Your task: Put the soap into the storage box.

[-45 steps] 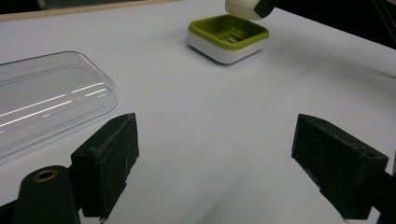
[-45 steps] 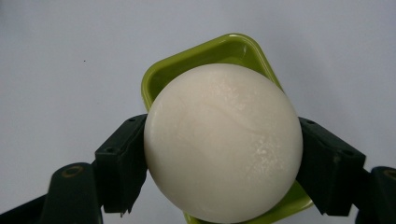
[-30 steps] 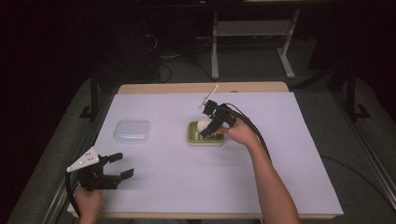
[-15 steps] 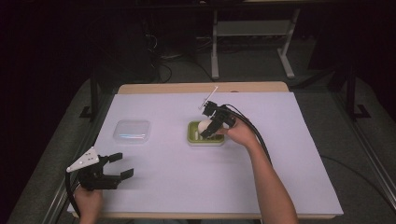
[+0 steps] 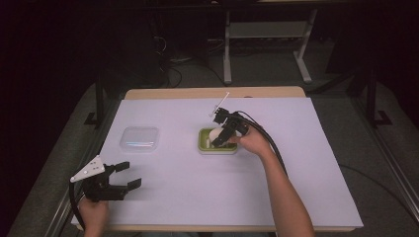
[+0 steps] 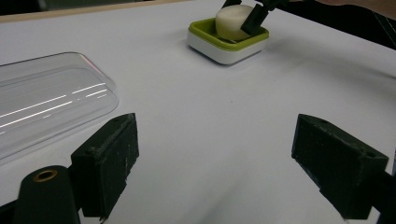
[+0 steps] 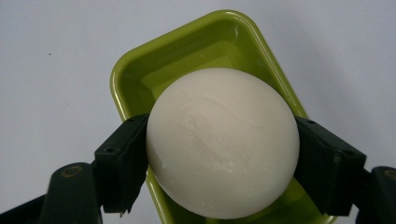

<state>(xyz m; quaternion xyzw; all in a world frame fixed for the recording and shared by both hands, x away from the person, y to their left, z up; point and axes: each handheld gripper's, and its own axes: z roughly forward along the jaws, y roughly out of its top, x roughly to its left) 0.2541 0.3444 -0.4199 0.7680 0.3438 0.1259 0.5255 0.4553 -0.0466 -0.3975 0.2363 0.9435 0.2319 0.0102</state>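
White soap bar [image 7: 223, 142] sits clamped between your right gripper [image 7: 223, 154] pads, over green dish [image 7: 135, 74], squeezed across its width so it drops in cleanly. Round face points toward gripper camera; shape looks near-round, long axis unclear. Left gripper [image 6: 217, 154] idle, jaws wide apart, near clear lid [image 6: 44, 102].

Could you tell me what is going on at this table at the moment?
A person works with a pair of tongs in each hand. The right tongs are closed on a round white soap bar, holding it over the green soap dish; whether it rests on the dish is hard to tell. The left tongs sit open and empty near the front left corner of the white table, with a clear plastic lid lying just beyond them.
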